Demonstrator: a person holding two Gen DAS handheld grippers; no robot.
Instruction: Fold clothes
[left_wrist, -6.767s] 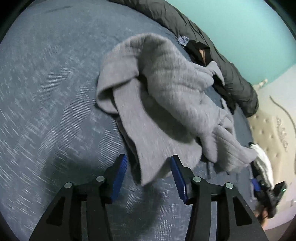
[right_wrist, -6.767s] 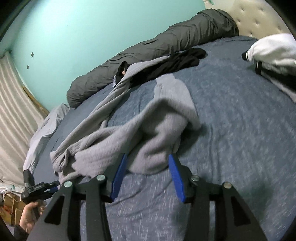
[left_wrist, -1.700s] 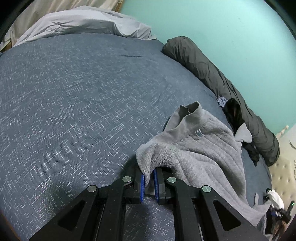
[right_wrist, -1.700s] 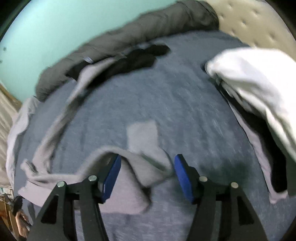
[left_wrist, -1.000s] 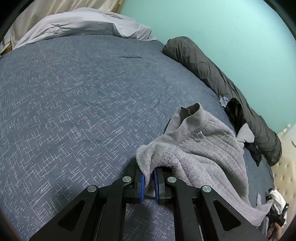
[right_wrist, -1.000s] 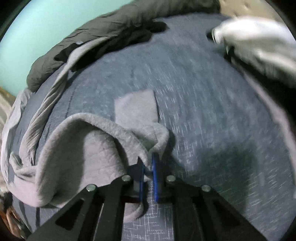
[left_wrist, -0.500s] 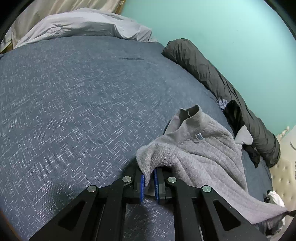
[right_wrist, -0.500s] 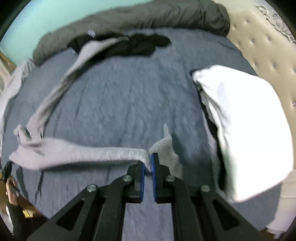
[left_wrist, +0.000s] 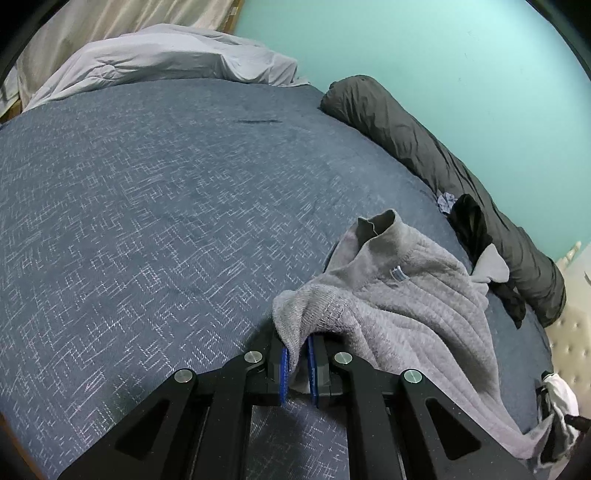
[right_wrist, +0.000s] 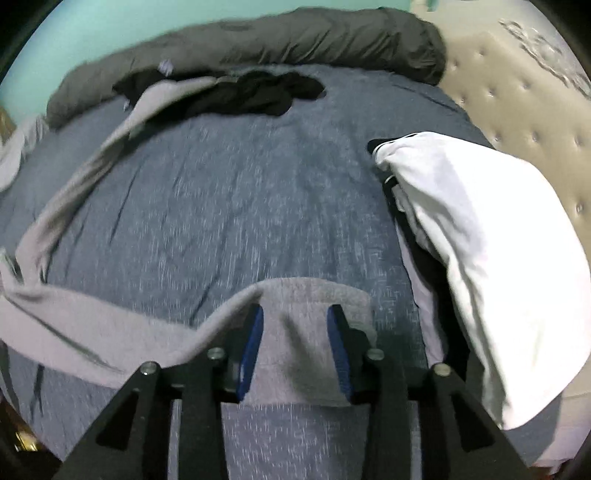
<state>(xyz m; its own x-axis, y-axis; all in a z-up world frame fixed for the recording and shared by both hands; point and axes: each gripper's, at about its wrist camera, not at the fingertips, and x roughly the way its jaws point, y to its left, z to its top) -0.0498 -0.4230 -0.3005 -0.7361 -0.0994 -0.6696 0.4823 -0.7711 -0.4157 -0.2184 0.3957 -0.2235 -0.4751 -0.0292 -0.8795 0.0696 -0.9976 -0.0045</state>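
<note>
A grey knitted sweater (left_wrist: 413, 306) lies stretched across the blue bed cover (left_wrist: 147, 221). My left gripper (left_wrist: 297, 363) is shut on the ribbed end of one sleeve, near the collar. In the right wrist view the other sleeve's cuff (right_wrist: 295, 332) lies flat on the cover beneath my right gripper (right_wrist: 295, 345). Its jaws are opening, and the blue pads stand apart and clear of the cloth. The rest of the sweater (right_wrist: 74, 328) runs off to the left as a long grey band.
A dark rolled duvet (left_wrist: 443, 166) lies along the turquoise wall, with black clothes (right_wrist: 251, 96) beside it. A white garment (right_wrist: 480, 240) is heaped at the right by the padded headboard (right_wrist: 517, 92). A pale sheet (left_wrist: 147, 62) is bunched at the bed's far end.
My right gripper has let go of the sleeve cuff and risen above it; the cuff now lies flat on the cover. My left gripper keeps its hold and has stayed put.
</note>
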